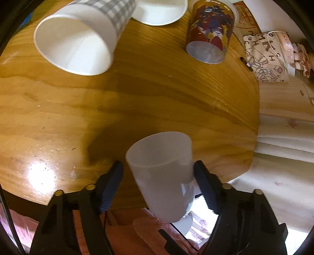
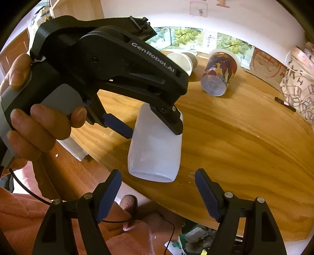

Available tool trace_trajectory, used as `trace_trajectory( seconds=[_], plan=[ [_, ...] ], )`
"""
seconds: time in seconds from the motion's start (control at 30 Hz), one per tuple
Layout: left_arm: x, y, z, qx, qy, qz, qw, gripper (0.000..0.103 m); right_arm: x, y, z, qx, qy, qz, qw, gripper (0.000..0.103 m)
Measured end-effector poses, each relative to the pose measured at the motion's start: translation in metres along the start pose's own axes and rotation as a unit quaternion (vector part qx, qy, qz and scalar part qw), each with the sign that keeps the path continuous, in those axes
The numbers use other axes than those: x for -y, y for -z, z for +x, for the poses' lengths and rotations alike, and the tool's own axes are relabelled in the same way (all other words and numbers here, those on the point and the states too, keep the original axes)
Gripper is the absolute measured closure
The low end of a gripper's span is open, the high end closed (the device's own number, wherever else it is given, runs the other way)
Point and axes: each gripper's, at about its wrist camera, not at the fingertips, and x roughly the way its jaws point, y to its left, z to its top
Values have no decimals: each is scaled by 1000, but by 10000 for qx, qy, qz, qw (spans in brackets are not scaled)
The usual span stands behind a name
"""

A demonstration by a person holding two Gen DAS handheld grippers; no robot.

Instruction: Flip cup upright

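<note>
Round wooden table (image 1: 137, 98), golden grain, fills most of both views. Patterned cloth bag (image 1: 268, 58), off the table edge at 2 o'clock in the left wrist view. Left gripper (image 2: 155, 125), black body lettered "GenRobot.AI", held in a bare hand (image 2: 39, 125) at 9 o'clock of the right wrist view; its blue-padded fingers straddle the white translucent cup (image 2: 155, 145), the right finger touching the cup wall, the left finger just beside it with a slight gap seen in its own view, so whether the grip is clenched cannot be told. The white translucent cup hangs tilted above the near table edge, at 6 o'clock in the left wrist view, mouth facing away from that camera. Right gripper (image 2: 158, 192), fingers spread wide and grasping nothing, just below the cup. Checked paper cup (image 1: 82, 37), lying on its side at 11 o'clock, mouth toward the camera. Printed plastic cup (image 1: 211, 31), standing upside down at 1 o'clock. Plain white cup (image 1: 160, 11), at 12 o'clock, partly cut off. Small black pen-like item (image 2: 285, 104), beside the bag.
</note>
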Motion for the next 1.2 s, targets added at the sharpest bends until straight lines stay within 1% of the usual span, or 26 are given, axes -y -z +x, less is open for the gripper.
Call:
trace_trajectory(
  seconds=[0.03,0.13,0.27,0.3,0.37,0.43,0.5,0.57,0.7,0.8,0.83,0.93,1.03,1.07,1.1,1.13,1.2],
  plan=[
    [2,0,-1,18,11,47,10000,35,2,-1,0,10,17,19,10000,25],
    [8,1,-3,120,-175,249,9995,35,3,0,-2,32,71,83,9999,25],
    [13,2,-4,214,-345,363,9985,35,5,2,-4,59,152,164,9997,25],
    [14,3,-5,279,-406,402,9980,35,5,3,-5,73,175,182,9997,25],
    [17,8,-11,530,-594,552,9953,35,5,5,-8,101,227,215,9995,25],
    [20,12,-16,824,-805,770,9904,35,8,4,-8,128,265,243,9993,25],
    [24,17,-21,1114,-1040,968,9836,36,8,5,-9,154,308,283,9990,25],
    [23,21,-25,1379,-1165,1099,9774,36,9,7,-11,184,353,319,9987,25],
    [21,29,-33,1927,-1276,1284,9644,36,9,10,-16,256,428,365,9981,25],
    [17,34,-40,2345,-1208,1412,9542,36,8,12,-18,305,478,373,9977,25],
    [16,37,-42,2514,-1215,1469,9489,36,8,12,-19,317,487,371,9976,25],
    [16,41,-44,2842,-1417,1666,9335,36,6,12,-20,327,506,357,9975,25],
    [20,46,-42,3247,-1751,1928,9093,36,5,14,-20,318,517,328,9976,25],
    [21,49,-41,3431,-1922,2000,8974,36,4,14,-20,316,518,321,9976,25],
    [21,52,-40,3544,-2005,2068,8896,36,3,14,-20,312,519,317,9977,25],
    [22,54,-38,3631,-2053,2147,8831,36,2,14,-20,307,518,317,9977,25],
    [24,58,-35,3765,-2121,2275,8726,36,2,15,-20,292,506,320,9978,25]
  ],
)
